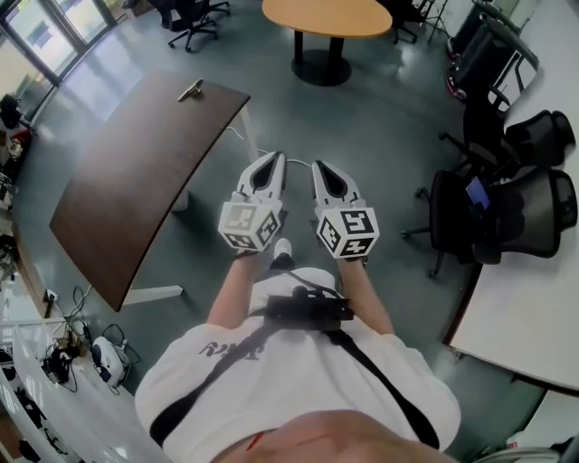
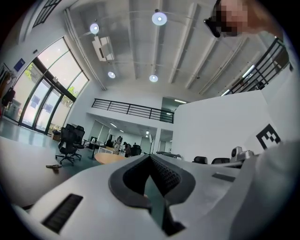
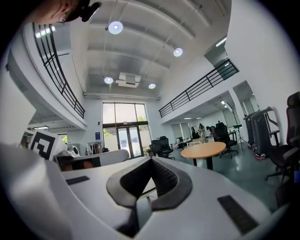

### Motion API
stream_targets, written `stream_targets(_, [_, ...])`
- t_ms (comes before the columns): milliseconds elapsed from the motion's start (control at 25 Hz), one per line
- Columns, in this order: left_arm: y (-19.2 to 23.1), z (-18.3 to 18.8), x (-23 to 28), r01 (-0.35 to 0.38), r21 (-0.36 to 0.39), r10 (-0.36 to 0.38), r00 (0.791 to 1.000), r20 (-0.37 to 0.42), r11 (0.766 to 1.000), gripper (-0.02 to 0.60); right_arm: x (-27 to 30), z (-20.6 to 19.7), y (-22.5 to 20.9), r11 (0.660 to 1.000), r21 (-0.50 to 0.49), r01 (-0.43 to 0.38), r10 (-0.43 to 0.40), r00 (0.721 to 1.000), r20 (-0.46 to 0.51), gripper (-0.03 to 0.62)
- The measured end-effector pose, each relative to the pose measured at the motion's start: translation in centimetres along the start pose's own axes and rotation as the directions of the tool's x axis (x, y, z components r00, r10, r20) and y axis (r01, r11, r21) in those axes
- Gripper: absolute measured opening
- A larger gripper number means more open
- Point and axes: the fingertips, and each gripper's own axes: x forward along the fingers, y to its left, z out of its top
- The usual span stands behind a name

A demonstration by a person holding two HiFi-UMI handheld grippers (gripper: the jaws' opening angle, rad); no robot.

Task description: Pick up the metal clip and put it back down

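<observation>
**Grippers closed, clip alone on the table**

The left gripper point(image 1: 274, 157) and right gripper point(image 1: 319, 166) sit side by side over the floor. On each, the 2 jaws are together with nothing between them. The clip point(image 1: 190, 90) lies at the far end of the dark table point(image 1: 136, 181), left of both grippers and well apart from them.

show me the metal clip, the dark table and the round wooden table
metal clip point(image 1: 190, 90), head view, its middle
dark table point(image 1: 136, 172), head view, bare top
round wooden table point(image 1: 326, 16), head view, bare top
</observation>
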Motion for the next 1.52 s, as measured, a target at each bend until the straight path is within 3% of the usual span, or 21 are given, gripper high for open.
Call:
stream_targets(240, [8.5, 3.2, 6.6, -0.014, -0.002, 0.014, 0.999, 0.041, 1.000, 0.009, 10.8, 2.5, 0.0, 0.997, -0.042, -0.058, 0.058, 0.998, 0.017, 0.006])
stream_targets(480, [16.8, 5.0, 9.5, -0.070, -0.010, 0.070, 0.993, 0.092, 0.998, 0.009, 19.6, 3.6, 0.7, 0.993, -0.069, -0.093, 0.095, 0.995, 0.023, 0.006])
stream_targets(760, [23.6, 4.4, 11.8, -0.121, -0.044, 0.124, 0.989, 0.075, 0.992, 0.009, 26.7, 1.8, 1.1, 0.990, -0.056, -0.127, 0.126, 0.992, -0.031, 0.006])
stream_targets(1040, [27.8, 2.9, 15.0, -0.184, -0.047, 0.186, 0.981, 0.050, 0.982, 0.009, 33.5, 0.6, -0.9, 0.983, -0.023, -0.184, 0.182, 0.981, -0.067, 0.006])
stream_targets(1200, [32.4, 2.7, 16.9, -0.262, -0.062, 0.265, 0.963, 0.054, 0.963, 0.009, 38.9, -0.3, -0.9, 0.966, -0.010, -0.259, 0.256, 0.962, -0.097, 0.006])
stream_targets(1520, [40.4, 6.3, 21.3, -0.366, -0.062, 0.371, 0.921, 0.117, 0.928, 0.009, 49.6, 2.7, 0.2, 0.921, -0.034, -0.389, 0.385, 0.919, -0.085, 0.006])
